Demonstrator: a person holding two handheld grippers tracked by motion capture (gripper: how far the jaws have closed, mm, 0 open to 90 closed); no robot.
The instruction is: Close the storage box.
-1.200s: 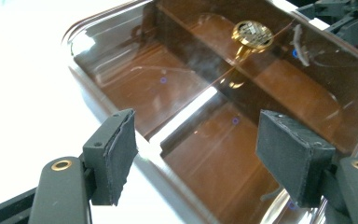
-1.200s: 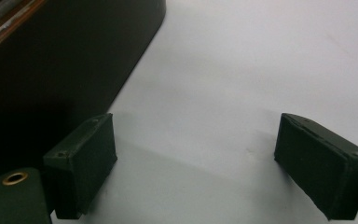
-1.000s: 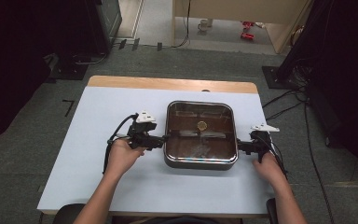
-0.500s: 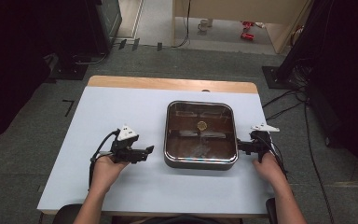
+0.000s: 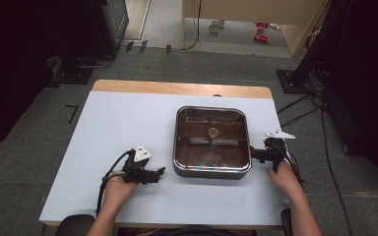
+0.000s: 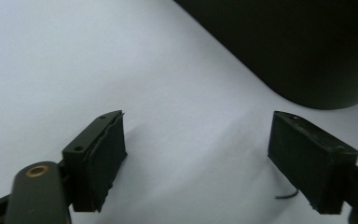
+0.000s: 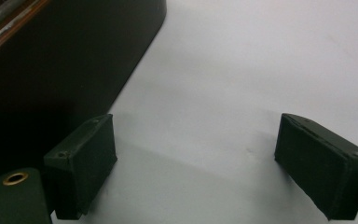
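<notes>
Pan [image 5: 211,142], square with rounded corners and a glass lid, is seen right of the middle of the table [image 5: 128,123] in the high view, its near edge not far from the table's front edge.

At the far left of the scene, dark floor and black equipment are seen beyond the table. On the table's left half, bare pale surface is seen down to the left claw [image 5: 158,173], which is held low over the table by the person's left hand [image 5: 118,189], well to the left of the pan's near left corner and apart from it. Its jaws have just been opening and are seen spread wide in the left gripper view [image 6: 196,154], with nothing but table between them; the pan's dark side is seen at the upper right of that view [image 6: 307,46].

At the pan's right side, the right claw [image 5: 254,155] is held by the right hand [image 5: 283,177], pointed at the pan's right wall near the front corner and just beside it. In the right gripper view its jaws [image 7: 196,158] are seen wide apart over bare table, nothing gripped, with the pan's wall [image 7: 51,70] just past the left jaw; whether that jaw touches the wall cannot be told.
</notes>
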